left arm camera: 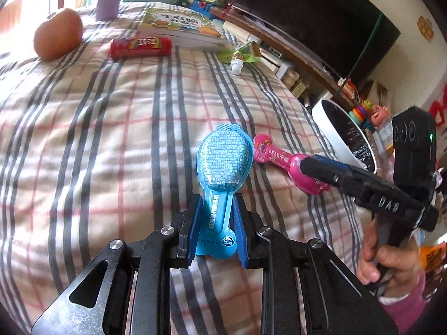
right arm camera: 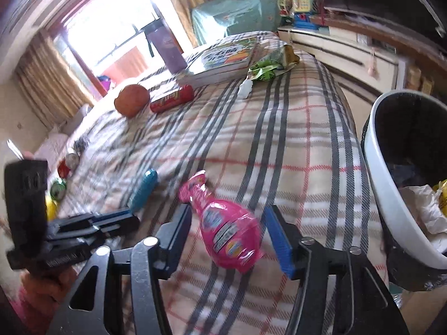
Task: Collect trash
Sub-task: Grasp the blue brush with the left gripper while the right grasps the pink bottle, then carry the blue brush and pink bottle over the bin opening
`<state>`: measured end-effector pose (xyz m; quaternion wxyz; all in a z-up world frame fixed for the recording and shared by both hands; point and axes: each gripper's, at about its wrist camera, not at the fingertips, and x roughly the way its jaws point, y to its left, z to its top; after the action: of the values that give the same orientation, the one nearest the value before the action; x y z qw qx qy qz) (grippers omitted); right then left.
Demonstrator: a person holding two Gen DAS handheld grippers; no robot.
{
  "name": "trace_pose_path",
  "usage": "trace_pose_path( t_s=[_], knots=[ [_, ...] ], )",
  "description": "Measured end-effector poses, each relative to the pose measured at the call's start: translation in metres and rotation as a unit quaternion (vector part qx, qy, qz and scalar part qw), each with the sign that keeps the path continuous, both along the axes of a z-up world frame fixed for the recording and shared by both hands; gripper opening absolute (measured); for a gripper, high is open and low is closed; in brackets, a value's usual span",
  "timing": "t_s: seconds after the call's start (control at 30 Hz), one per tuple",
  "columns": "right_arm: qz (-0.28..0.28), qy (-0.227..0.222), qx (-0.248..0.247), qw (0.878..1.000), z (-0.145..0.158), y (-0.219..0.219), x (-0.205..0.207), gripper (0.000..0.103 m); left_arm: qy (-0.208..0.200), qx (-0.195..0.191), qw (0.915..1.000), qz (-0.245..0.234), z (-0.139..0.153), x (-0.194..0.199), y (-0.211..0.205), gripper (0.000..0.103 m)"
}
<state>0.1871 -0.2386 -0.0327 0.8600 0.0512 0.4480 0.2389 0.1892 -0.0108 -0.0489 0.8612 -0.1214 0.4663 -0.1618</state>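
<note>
While both wrappers lie on the plaid blanket (left arm camera: 111, 128) near its right edge, the left gripper (left arm camera: 216, 229) has its pads touching the blue wrapper's (left arm camera: 223, 153) narrow neck, seemingly clamped; the right gripper (right arm camera: 227, 234) straddles the pink wrapper (right arm camera: 226, 229), jaws apart; beside that edge stands the white bin (right arm camera: 391, 195); farther back lie a green pouch (left arm camera: 243, 54), red tube (left arm camera: 139, 47), book (left arm camera: 178, 26), orange fruit (left arm camera: 57, 33).

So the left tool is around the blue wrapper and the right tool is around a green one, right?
Not quite: the right tool straddles a pink wrapper, as the right wrist view shows. The left tool is indeed around the blue wrapper.
</note>
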Motion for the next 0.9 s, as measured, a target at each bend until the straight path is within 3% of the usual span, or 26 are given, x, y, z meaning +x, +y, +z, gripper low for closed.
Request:
trace_pose_path(
  t_s=[0.13,0.23,0.3,0.37,0.43,0.5,0.53,0.6,0.9],
  knots=[
    [0.002,-0.014,-0.008,1.000,-0.001,-0.004,-0.002,0.059,-0.010,0.014,0.9998,0.009,0.003,0.000,-0.003,0.023],
    [0.000,-0.020,-0.008,1.000,-0.004,-0.007,-0.004,0.060,-0.020,0.017,0.9996,0.006,0.003,-0.005,-0.008,0.032],
    [0.008,-0.027,-0.014,1.000,-0.004,-0.003,-0.007,0.061,-0.027,0.021,0.9994,0.003,0.003,-0.007,-0.012,0.043],
    [0.021,-0.033,-0.026,0.999,-0.005,0.005,-0.010,0.061,-0.035,0.033,0.9989,0.000,0.002,-0.009,-0.014,0.044],
    [0.025,-0.038,-0.043,0.998,-0.006,0.011,-0.012,0.060,-0.045,0.045,0.9980,-0.002,0.000,-0.009,-0.017,0.044],
    [0.023,-0.042,-0.057,0.997,-0.006,0.014,-0.014,0.050,-0.050,0.052,0.9973,-0.002,0.000,-0.010,-0.018,0.043],
    [0.020,-0.043,-0.062,0.997,-0.006,0.015,-0.015,0.050,-0.052,0.056,0.9971,-0.002,0.000,-0.012,-0.019,0.041],
    [0.016,-0.044,-0.062,0.997,-0.006,0.014,-0.018,0.048,-0.054,0.059,0.9968,0.000,-0.001,-0.014,-0.019,0.026],
    [-0.020,-0.041,-0.011,0.999,-0.009,-0.004,-0.035,0.046,-0.064,0.076,0.9950,0.002,0.001,-0.022,-0.026,0.020]
  ],
)
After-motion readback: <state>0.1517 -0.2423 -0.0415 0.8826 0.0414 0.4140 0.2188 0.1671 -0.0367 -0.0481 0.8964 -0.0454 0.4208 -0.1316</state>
